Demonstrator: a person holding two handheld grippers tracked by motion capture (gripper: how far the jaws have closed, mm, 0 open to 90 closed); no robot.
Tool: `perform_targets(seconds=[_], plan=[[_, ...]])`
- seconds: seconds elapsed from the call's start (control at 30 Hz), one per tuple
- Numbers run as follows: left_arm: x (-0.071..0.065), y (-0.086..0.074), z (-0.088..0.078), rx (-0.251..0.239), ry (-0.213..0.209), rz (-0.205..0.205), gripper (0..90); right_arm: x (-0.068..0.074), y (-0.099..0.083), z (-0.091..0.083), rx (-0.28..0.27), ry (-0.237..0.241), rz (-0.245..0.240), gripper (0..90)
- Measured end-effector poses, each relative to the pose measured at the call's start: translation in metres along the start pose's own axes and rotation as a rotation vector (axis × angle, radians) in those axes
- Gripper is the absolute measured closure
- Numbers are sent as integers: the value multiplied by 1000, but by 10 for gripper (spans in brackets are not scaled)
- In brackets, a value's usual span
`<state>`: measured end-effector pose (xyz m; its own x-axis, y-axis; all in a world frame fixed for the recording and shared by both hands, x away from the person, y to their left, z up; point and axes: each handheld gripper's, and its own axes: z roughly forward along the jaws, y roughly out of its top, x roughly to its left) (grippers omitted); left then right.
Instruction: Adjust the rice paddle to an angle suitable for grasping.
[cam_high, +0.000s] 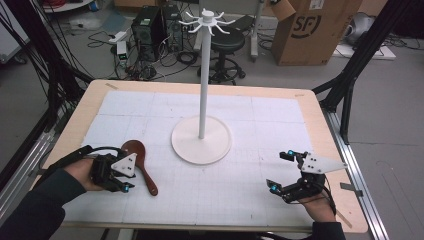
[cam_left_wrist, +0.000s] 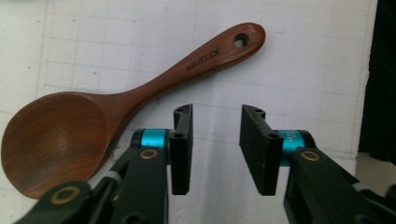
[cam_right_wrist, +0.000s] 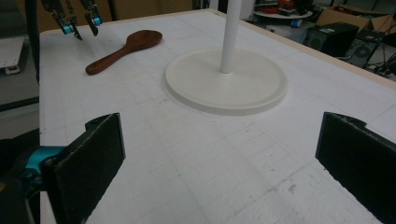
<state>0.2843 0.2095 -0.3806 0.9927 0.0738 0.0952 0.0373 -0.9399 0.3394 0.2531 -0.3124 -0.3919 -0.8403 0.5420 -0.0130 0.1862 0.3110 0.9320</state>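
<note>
Left tongs (cam_left_wrist: 215, 149) hover open beside the wooden spoon (cam_left_wrist: 116, 102) — likely lining up a grasp; right tongs (cam_right_wrist: 219, 172) gape, idle.

Grey floor (cam_high: 395, 125) strewn with cables; black stool (cam_high: 227, 47) behind table; cardboard box (cam_high: 315, 30) far right; computer tower (cam_high: 149, 27) far left.

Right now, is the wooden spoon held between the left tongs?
No, the wooden spoon lies flat on the white mat beside the left tongs, whose jaws stand open with nothing between them.
</note>
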Motion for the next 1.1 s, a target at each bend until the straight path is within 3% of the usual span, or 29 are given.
perform_targets(seconds=[0.37,0.5,0.83,1.1], plan=[[1,15,12,108,-22,46,897,1,0,0,2,0,-6,5],[2,19,14,120,-20,59,899,1,0,0,1,1,-5,5],[0,32,31,192,-65,100,900,1,0,-1,-2,-1,-5,5],[0,41,41,195,-88,115,900,1,1,-1,-7,-1,-7,5]])
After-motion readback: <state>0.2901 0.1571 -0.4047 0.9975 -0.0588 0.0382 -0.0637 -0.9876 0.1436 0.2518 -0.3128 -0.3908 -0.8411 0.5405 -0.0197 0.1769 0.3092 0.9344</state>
